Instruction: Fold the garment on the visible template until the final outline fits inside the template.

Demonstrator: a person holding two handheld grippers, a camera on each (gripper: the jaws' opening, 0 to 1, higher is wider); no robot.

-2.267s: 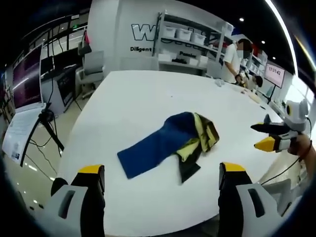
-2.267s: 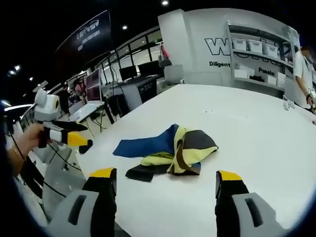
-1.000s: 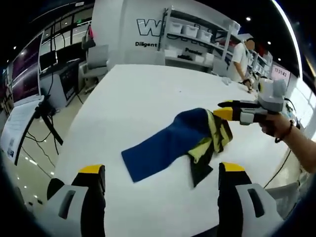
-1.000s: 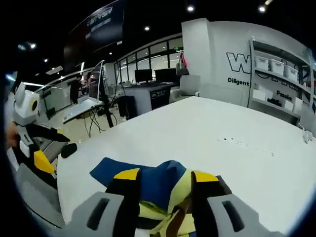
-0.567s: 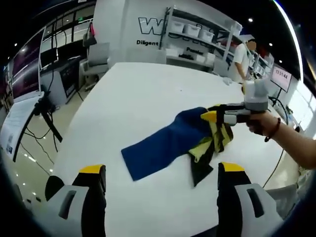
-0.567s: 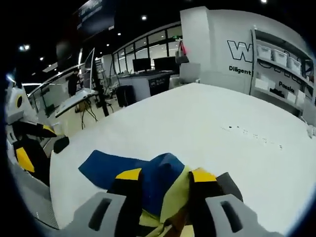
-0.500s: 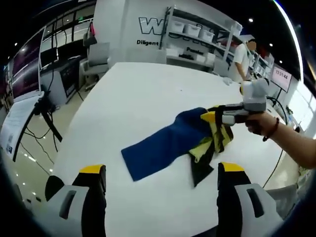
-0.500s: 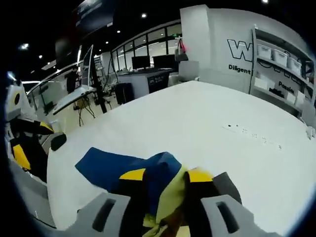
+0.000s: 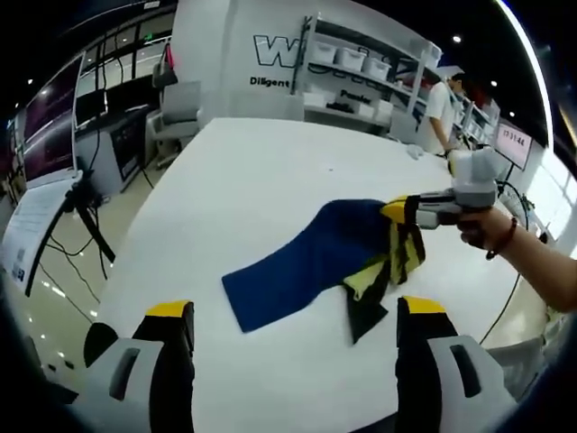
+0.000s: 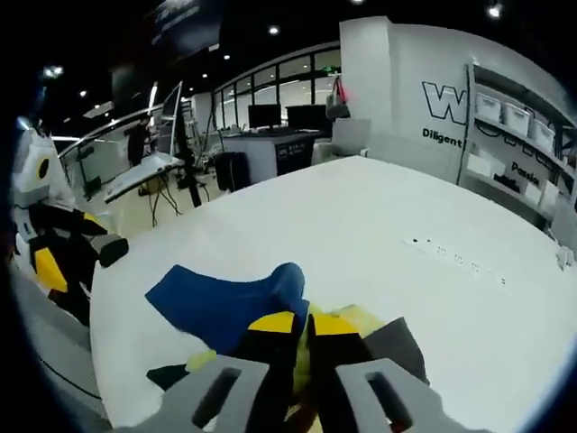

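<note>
Right gripper (image 10: 299,327): fingers (image 10: 270,329) clenched almost together on a fold of the garment (image 10: 230,302), pinching cloth where the blue part meets the yellow part; the grasped spot is raised a little off the desk (image 10: 433,298). From the left gripper view, the same right gripper (image 9: 407,210) comes in from the right, carried by a person's hand (image 9: 487,225), its yellow-tipped fingers biting the top of the garment (image 9: 306,262) at the blue and yellow-black junction. Garment lies near the middle of the white desk (image 9: 252,171): a long blue portion runs flat toward the near left edge, the yellow, grey and black portion is bunched beside the grasp (a dark strip trails toward the near edge). Left gripper (image 9: 288,316): fingers (image 9: 169,317) released and spread wide, holding nothing, hovering above the near edge of the desk, well apart from the garment. Template outline on the desk: cannot tell. In the right gripper view, the left gripper (image 10: 54,253) sits at the left edge, apart from the cloth.
</note>
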